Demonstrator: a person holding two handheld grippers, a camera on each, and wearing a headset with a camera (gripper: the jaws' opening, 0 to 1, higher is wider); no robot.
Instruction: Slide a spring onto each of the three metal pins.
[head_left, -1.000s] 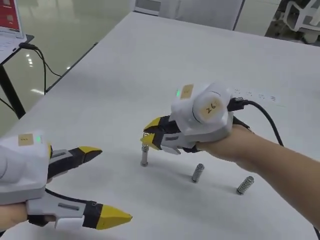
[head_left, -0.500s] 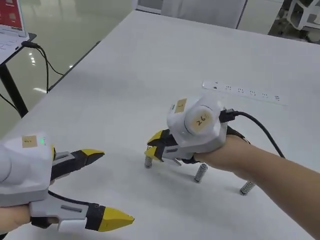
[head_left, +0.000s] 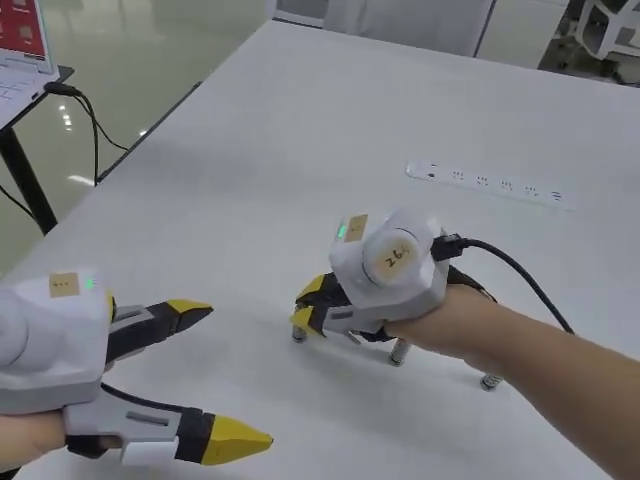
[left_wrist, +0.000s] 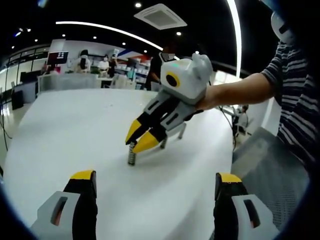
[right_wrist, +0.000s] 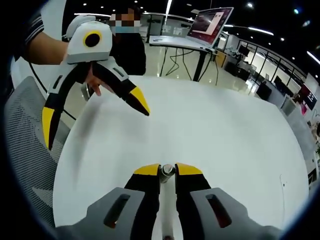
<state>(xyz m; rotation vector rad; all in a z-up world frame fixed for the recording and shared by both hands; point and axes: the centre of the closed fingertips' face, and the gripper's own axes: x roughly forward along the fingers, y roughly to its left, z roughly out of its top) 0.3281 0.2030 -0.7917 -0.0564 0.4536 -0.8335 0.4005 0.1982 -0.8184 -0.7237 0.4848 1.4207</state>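
While my right gripper (right_wrist: 167, 169) clamps the spring (right_wrist: 166, 173), my left gripper (left_wrist: 155, 176) hangs spread, open table (right_wrist: 220, 125) ahead of both.

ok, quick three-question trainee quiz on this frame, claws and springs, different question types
1. True or false: the left claw is shut.
2. What is the right claw shut on? A) a spring B) a cable C) a laptop
3. Short answer: in the head view, which long white item lies flat beyond the right claw?

Key: 1 false, its jaws stand wide apart with nothing between them; 2 A; 3 a power strip.
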